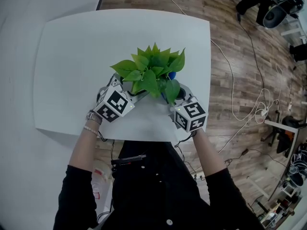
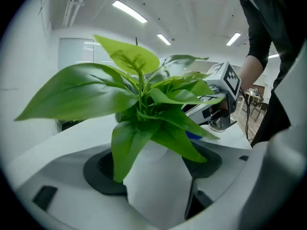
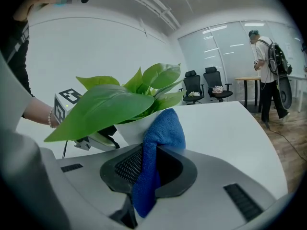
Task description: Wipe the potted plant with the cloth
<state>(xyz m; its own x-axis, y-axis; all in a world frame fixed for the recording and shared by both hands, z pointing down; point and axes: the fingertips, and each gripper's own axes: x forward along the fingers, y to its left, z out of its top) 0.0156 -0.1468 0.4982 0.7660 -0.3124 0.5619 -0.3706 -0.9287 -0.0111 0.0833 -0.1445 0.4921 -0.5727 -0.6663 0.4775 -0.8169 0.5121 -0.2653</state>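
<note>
Two grippers meet at the white pot (image 2: 160,195), which stands on the table (image 1: 72,56), whose near edge is close to the pot. Our left gripper (image 2: 154,166) clamps the pot's wall: we judge it light and tippy, so a low hold helps. Our right gripper (image 3: 151,169) pinches the soft blue cloth (image 3: 163,128) beside the pot's rim, under thin, easily torn leaves (image 1: 148,66).

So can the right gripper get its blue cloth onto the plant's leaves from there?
Probably yes. The right gripper holds the blue cloth right beside the white pot, a big leaf hangs just above it, and nothing stands between. The left gripper holds the pot.
</note>
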